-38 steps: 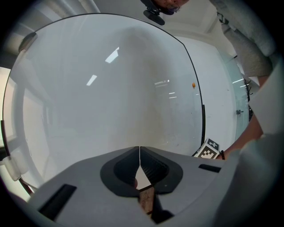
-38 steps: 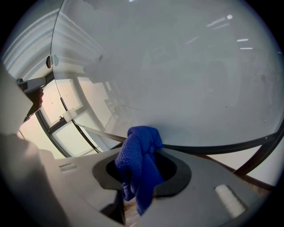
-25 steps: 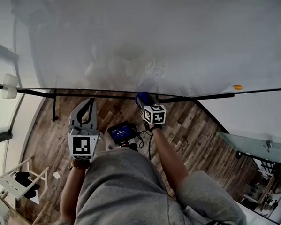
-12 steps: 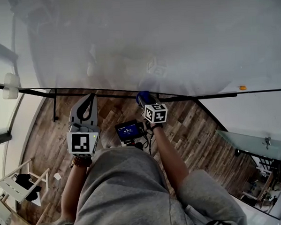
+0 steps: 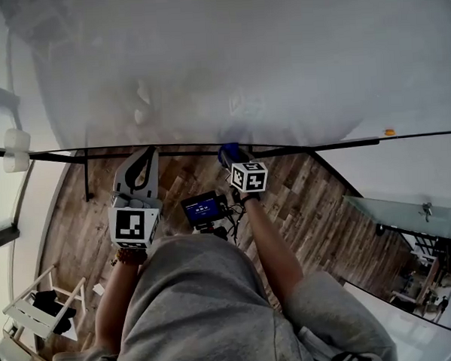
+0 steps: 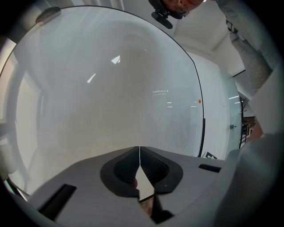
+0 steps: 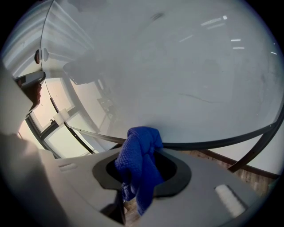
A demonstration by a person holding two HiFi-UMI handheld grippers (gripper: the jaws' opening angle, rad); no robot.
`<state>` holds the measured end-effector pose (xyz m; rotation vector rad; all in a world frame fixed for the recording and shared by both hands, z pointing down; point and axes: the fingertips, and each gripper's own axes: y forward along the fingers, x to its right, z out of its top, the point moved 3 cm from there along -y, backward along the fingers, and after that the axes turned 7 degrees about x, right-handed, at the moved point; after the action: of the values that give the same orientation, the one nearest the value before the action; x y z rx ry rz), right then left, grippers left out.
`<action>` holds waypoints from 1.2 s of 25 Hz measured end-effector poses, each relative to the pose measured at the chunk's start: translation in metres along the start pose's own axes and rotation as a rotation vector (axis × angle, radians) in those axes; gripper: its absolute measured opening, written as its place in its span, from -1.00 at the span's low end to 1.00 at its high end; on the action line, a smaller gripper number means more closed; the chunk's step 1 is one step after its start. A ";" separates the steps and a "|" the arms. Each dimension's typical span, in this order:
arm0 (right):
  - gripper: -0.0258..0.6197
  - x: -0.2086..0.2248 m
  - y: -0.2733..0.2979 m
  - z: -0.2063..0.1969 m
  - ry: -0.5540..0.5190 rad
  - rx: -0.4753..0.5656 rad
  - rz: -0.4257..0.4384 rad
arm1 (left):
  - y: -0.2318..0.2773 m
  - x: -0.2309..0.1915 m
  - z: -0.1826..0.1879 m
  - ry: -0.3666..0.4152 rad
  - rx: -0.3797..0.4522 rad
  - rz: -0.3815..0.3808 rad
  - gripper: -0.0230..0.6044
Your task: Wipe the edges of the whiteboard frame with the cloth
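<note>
A large whiteboard (image 5: 226,55) fills the upper part of the head view, and its dark bottom frame edge (image 5: 322,144) runs across the middle. My right gripper (image 5: 229,156) is shut on a blue cloth (image 5: 229,153) and holds it against that bottom edge. In the right gripper view the blue cloth (image 7: 140,166) bunches out of the jaws and touches the frame edge (image 7: 213,142). My left gripper (image 5: 140,167) is shut with nothing in it, its tips close below the frame. The left gripper view looks at the bare whiteboard (image 6: 102,97) face.
A wood-plank floor (image 5: 310,209) lies below. A small device with a lit screen (image 5: 200,209) hangs at the person's chest. A stand leg (image 5: 87,172) drops from the board at left. White chairs (image 5: 36,307) stand at bottom left. An orange dot (image 5: 389,132) sits on the board at right.
The view has tilted so the frame edge reads flatter and higher. Both grippers hold about the same places; the right one keeps the cloth on the bottom edge.
</note>
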<state>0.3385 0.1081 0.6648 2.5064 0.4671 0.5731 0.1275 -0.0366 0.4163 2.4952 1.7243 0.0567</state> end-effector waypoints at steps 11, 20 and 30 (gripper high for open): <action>-0.50 -0.014 0.005 0.003 0.023 0.001 -0.016 | -0.003 -0.018 0.005 0.004 -0.015 -0.019 -0.88; -0.50 -0.052 0.025 -0.007 0.028 -0.010 -0.014 | -0.024 -0.066 0.000 0.000 0.017 0.014 -0.88; -0.50 -0.071 0.034 -0.010 0.021 -0.032 0.006 | -0.035 -0.088 -0.006 -0.017 0.031 0.049 -0.88</action>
<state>0.2801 0.0538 0.6702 2.4742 0.4549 0.6052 0.0632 -0.1058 0.4207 2.5524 1.6699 0.0136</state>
